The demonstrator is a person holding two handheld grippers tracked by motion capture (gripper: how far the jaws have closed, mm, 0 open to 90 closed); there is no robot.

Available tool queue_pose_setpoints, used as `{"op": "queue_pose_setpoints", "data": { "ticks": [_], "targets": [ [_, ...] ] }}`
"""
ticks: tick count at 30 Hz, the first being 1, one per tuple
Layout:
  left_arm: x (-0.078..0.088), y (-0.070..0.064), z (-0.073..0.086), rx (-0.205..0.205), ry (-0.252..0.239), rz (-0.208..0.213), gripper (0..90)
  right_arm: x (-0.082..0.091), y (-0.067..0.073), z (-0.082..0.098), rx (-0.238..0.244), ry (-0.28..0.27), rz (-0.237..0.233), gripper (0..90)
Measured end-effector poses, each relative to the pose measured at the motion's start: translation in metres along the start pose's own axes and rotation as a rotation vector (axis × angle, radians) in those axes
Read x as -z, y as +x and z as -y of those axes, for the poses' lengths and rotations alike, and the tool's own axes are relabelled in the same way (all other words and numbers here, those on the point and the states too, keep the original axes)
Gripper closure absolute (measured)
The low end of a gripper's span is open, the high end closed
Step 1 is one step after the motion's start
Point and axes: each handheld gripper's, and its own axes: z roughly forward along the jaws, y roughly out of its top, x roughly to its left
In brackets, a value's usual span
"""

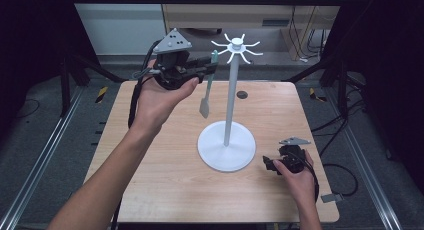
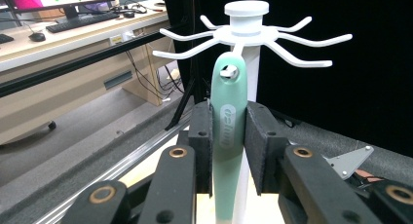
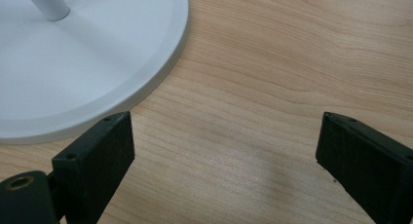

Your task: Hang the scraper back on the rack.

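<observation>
- Left gripper (image 2: 228, 151) raised above the table's far-left part, jaws clamped on green spatula (image 2: 228, 136) handle, its hang-hole at a hook of the white rack (image 2: 246, 31).
- Spatula blade hangs down beside rack pole.
- Right gripper (image 3: 226, 156) jaws wide apart, holding nothing, low over table (image 1: 165, 185) by rack base, near right edge.

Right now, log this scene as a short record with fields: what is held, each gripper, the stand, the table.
held thing: green spatula, hanging blade down
left gripper: raised, shut on the spatula's handle
handle hole: close to a hook of the white stand; whether it is on the hook cannot be told
right gripper: open, holding nothing, low over the wooden table beside the stand's round base
</observation>
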Motion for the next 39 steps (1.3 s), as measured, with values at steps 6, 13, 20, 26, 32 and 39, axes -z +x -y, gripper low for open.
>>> {"op": "queue_pose_setpoints", "data": {
  "ticks": [6, 13, 20, 26, 32, 39],
  "targets": [
    [-0.0021, -0.0019, -0.0011, -0.001, -0.001, 0.002, 74.2, 0.0001, 0.0003, 0.0, -0.002, 0.0, 0.0, 7.5],
    [-0.0031, -0.0024, -0.0012, -0.003, -0.003, 0.001, 74.2, 0.0, 0.0004, 0.0, -0.001, 0.0, -0.001, 7.5],
    [-0.0053, -0.0038, -0.0011, -0.002, -0.004, -0.001, 74.1, -0.0001, 0.0002, 0.0001, 0.002, 0.002, -0.001, 7.4],
    [-0.0067, -0.0049, -0.0008, -0.002, -0.003, 0.001, 74.1, 0.0, 0.0004, 0.0, 0.0, 0.0, -0.002, 7.4],
    [-0.0069, -0.0044, -0.0002, -0.004, -0.001, 0.004, 74.1, -0.0005, 0.0002, 0.0001, 0.007, 0.002, 0.0, 7.4],
    [-0.0069, -0.0037, 0.0004, -0.001, 0.004, 0.007, 74.0, -0.0006, 0.0002, 0.0002, 0.006, 0.003, 0.001, 7.4]
  ]
}}
